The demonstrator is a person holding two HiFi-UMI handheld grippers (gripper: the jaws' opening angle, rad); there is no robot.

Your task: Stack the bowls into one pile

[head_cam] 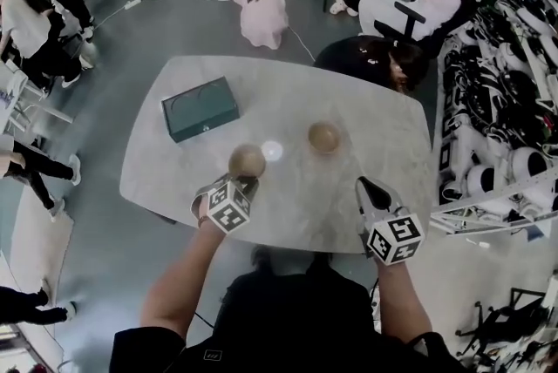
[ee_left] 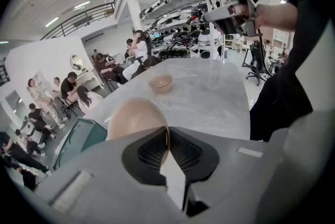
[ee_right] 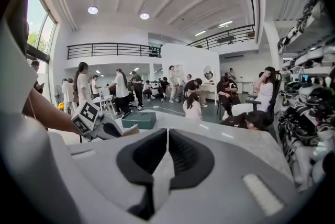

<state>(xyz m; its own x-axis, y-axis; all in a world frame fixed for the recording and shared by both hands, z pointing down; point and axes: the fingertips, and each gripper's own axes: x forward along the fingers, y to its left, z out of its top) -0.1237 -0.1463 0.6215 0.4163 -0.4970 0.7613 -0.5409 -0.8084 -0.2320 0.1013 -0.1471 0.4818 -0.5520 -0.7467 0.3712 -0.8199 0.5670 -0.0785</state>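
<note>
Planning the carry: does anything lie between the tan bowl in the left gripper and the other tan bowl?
Nothing visible: only bare grey marble table separates the held tan bowl from the resting tan bowl; the dark green box sits aside.

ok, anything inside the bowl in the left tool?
In the head view the bowl looks empty inside. The left tool is shut on its near rim and covers that edge of the interior. The left gripper view shows only the outer wall.
</note>
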